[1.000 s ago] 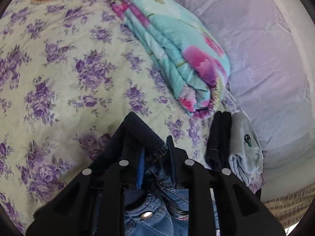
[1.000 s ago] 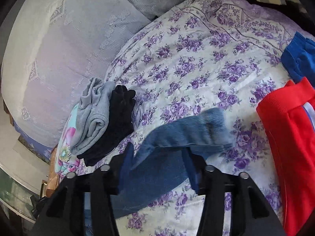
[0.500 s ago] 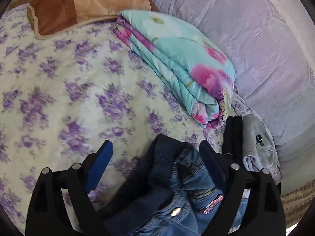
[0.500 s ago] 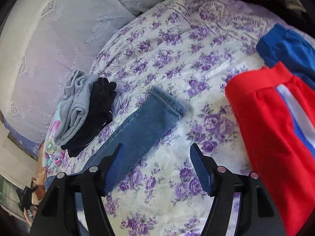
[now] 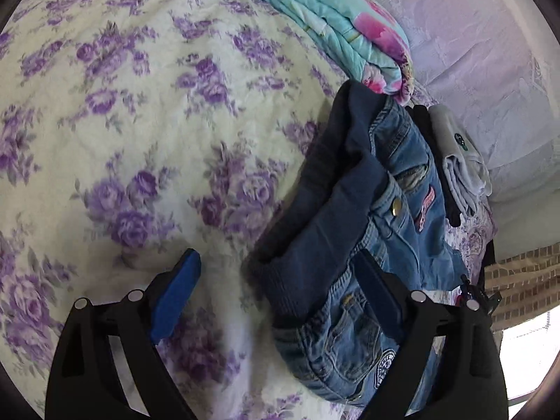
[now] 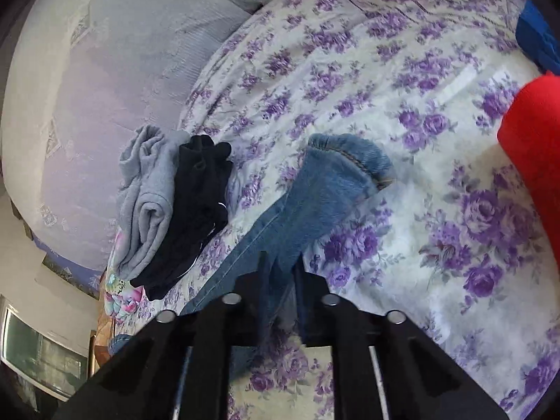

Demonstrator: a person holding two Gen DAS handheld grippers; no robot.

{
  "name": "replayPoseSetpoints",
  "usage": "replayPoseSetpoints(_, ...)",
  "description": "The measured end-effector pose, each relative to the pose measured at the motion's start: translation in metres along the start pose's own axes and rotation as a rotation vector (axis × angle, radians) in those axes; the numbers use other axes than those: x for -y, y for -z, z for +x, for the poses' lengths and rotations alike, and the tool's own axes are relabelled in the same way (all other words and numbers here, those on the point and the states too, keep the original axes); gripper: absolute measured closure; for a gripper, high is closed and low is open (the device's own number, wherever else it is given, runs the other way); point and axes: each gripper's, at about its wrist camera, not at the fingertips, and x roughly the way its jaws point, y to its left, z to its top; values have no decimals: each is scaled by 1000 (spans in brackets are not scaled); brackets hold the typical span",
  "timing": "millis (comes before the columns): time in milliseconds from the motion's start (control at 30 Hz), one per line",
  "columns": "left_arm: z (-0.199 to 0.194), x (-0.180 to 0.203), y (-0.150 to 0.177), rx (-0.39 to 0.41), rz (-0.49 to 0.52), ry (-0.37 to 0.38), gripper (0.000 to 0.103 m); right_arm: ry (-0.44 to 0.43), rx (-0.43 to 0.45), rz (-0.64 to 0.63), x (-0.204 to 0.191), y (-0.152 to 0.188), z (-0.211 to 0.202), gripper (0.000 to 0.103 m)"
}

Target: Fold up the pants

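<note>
The bunched waist of the jeans (image 5: 371, 217) hides part of the left claw (image 5: 276, 294), whose jaws stand wide apart, gripping nothing. The right claw (image 6: 280, 266) is clamped on the denim leg (image 6: 315, 192). The pants lie stretched across the bed (image 5: 140, 105), cuff flat, beside 2 folded garments (image 6: 175, 203).

The left claw (image 5: 276, 273) stood wide open at the bottom of its frame, one blue-padded finger (image 5: 175, 294) at lower left, the other at lower right. The right claw (image 6: 281, 273) sat at bottom centre of its frame, its fingers drawn close together, pinching denim cloth between them.
</note>
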Motion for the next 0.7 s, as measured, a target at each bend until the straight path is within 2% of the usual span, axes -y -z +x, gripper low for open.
replayPoseSetpoints(100, -5, 1, 11, 7, -15, 31, 16, 39, -21, 8, 10, 1, -6, 96)
replayPoseSetpoints(200, -11, 6, 19, -4, -41, 146, 16, 56, -76, 46, 18, 11, -19, 88)
replayPoseSetpoints(300, -6, 13, 19, -11, -37, 146, 16, -8, -35, 79, 19, 32, -64, 34)
replayPoseSetpoints(367, -1, 17, 18, -9, -43, 138, 20, -50, -30, 32, 11, 54, -99, 34)
replayPoseSetpoints(433, 4, 17, 15, -14, -55, 149, 35, -80, -40, -10, 5, 79, -132, 30)
replayPoseSetpoints(467, 6, 17, 14, -14, -64, 149, 38, -87, -45, -25, 4, 95, -150, 27)
replayPoseSetpoints(500, 7, 18, 14, -8, -64, 143, 44, -93, -51, -33, 5, 110, -165, 23)
replayPoseSetpoints(567, 6, 19, 17, 10, -53, 121, 59, -104, -72, -32, 9, 141, -191, 22)
replayPoseSetpoints(600, 3, 17, 18, 25, -51, 114, 71, -113, -82, -14, 14, 157, -204, 22)
replayPoseSetpoints(633, 0, 14, 19, 38, -54, 125, 78, -122, -91, 11, 19, 170, -214, 22)
replayPoseSetpoints(667, -4, 10, 20, 48, -61, 161, 80, -134, -103, 51, 26, 185, -225, 22)
replayPoseSetpoints(700, -11, 6, 21, 66, -72, 201, 85, -148, -117, 91, 33, 198, -234, 22)
